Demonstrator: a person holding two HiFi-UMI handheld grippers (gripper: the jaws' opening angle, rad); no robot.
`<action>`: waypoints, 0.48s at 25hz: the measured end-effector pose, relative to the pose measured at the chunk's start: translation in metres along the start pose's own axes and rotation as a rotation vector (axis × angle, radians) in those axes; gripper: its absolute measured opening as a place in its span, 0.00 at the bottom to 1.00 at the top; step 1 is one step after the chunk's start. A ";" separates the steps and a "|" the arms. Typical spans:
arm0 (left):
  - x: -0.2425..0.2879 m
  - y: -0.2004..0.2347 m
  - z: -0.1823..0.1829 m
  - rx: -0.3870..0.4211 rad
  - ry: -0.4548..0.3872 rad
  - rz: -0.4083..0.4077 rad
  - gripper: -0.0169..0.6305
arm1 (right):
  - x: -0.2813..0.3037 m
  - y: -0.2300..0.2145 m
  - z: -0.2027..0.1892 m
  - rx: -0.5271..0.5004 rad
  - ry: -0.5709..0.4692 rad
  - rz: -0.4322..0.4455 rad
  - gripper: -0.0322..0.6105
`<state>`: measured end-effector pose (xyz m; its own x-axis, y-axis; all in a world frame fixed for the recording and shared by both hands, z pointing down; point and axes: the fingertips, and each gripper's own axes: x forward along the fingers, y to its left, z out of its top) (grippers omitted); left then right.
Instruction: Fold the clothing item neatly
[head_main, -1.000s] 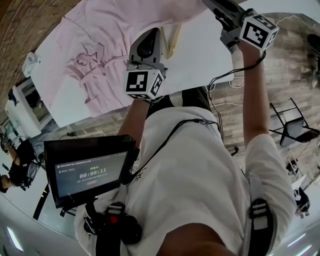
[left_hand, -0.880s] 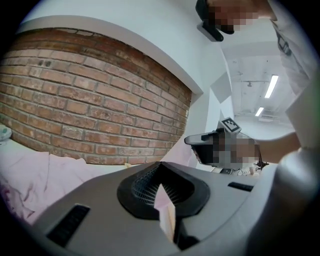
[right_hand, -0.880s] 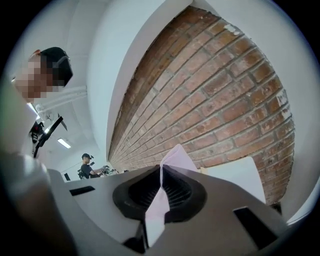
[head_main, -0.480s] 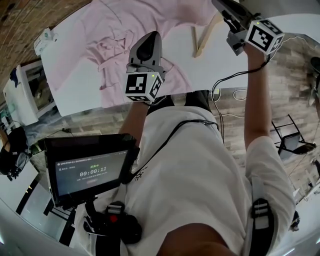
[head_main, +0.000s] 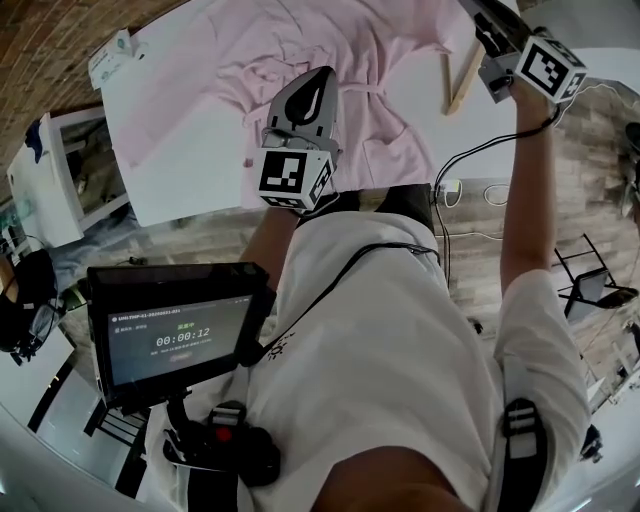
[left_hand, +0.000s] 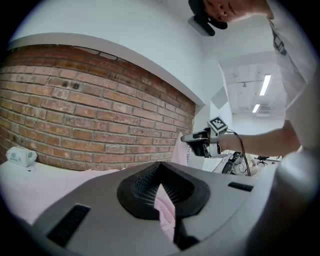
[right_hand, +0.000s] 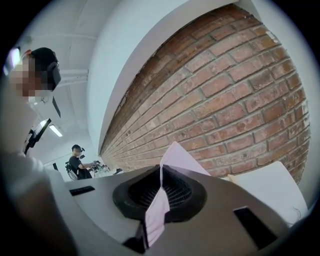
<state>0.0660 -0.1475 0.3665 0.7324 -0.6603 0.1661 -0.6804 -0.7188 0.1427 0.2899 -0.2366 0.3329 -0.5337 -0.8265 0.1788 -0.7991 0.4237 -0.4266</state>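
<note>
- Pink garment (head_main: 300, 45) lies spread but rumpled across the white counter (head_main: 190, 160). One panel with a pocket (head_main: 395, 160) reaches the near edge.
- Left gripper (left_hand: 166, 200): jaws together, clamped on a pleat of the pink cloth that runs down through the pads.
- Right gripper (right_hand: 159, 197): jaws nearly together, pinching a thin pink edge. A flap of it stands up past the tips.
- Which part of the garment each gripper has (hem, sleeve or front) cannot be told from here.
- Both grippers are held up off the counter and well apart, the cloth trailing from each.
- Wooden strip (head_main: 463, 75) lies on the counter just beside the garment's right side.
- Handling, as I judge it: thin, light and limp. It should sag between the two holds and keep its creases, and shows no stiffness to help a fold line.
- It looks neither fragile nor slippery, though a single thin layer may slide out of a shallow pinch.
- The best holds look like the doubled places: hem corners, shoulder seams or the collar edge, taken as a matched pair so the cloth hangs even.
</note>
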 end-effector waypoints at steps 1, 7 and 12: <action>-0.005 0.009 0.001 -0.002 0.003 -0.003 0.01 | 0.007 0.004 0.001 -0.004 0.002 -0.004 0.08; -0.026 0.043 0.001 -0.041 0.015 0.026 0.01 | 0.038 0.031 0.002 -0.015 0.036 0.018 0.08; -0.033 0.052 0.002 -0.069 0.014 0.077 0.01 | 0.064 0.050 -0.003 -0.016 0.074 0.093 0.08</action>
<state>0.0068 -0.1638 0.3669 0.6779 -0.7095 0.1927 -0.7351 -0.6491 0.1959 0.2151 -0.2673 0.3258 -0.6244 -0.7540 0.2040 -0.7491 0.5040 -0.4299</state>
